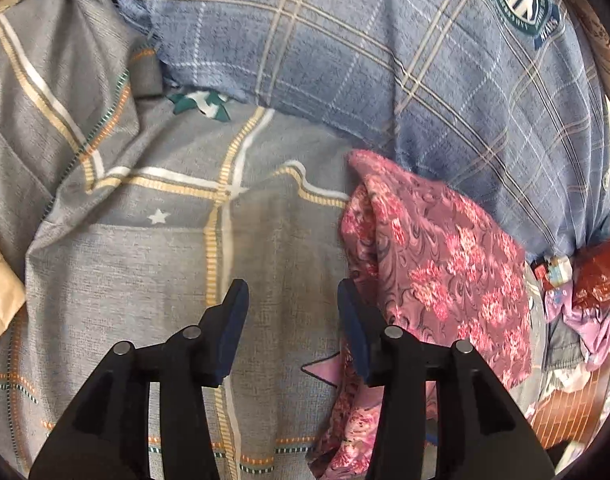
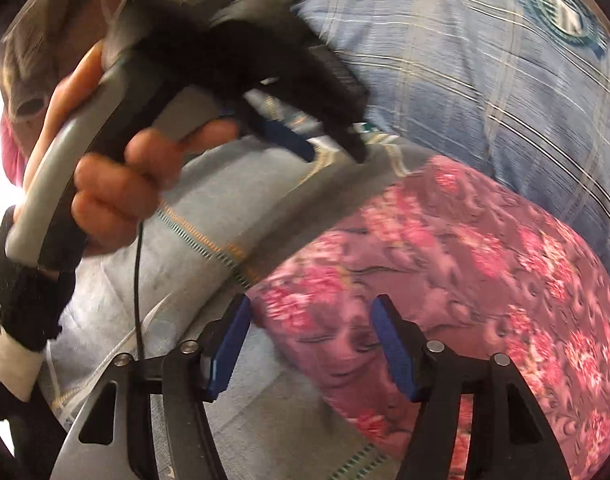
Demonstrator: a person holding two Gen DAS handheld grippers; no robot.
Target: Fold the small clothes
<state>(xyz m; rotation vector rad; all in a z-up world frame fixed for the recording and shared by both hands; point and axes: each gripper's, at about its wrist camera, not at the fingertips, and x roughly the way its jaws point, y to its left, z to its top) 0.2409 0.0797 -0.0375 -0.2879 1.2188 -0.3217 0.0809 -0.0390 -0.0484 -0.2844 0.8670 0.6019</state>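
Pink floral garment (image 1: pixel 445 264) is the piece to fold; it lies bunched on the grey checked sheet (image 1: pixel 145 272), its far edge up against the blue plaid cloth (image 1: pixel 345 60) behind.

Left tongs (image 1: pixel 293 312): jaws spread wide, nothing between them, hanging over bare sheet just beside the garment's left edge. Right pad overlaps that edge in view; can't tell if it touches. Looks like a line-up for a pinch on the edge.

Right tongs (image 2: pixel 311 344): also wide open and empty, sitting over the garment's near end, floral cloth filling the gap between the pads. Whether the pads touch the fabric is unclear, frame is blurred.

Right view also shows the left hand (image 2: pixel 117 188) wrapped round the other tool's grey handle, cable trailing down.

Judgement: fold not started, cloth is crumpled, needs two edge grips and a spread first. Risk: pinching the sheet along with the garment.
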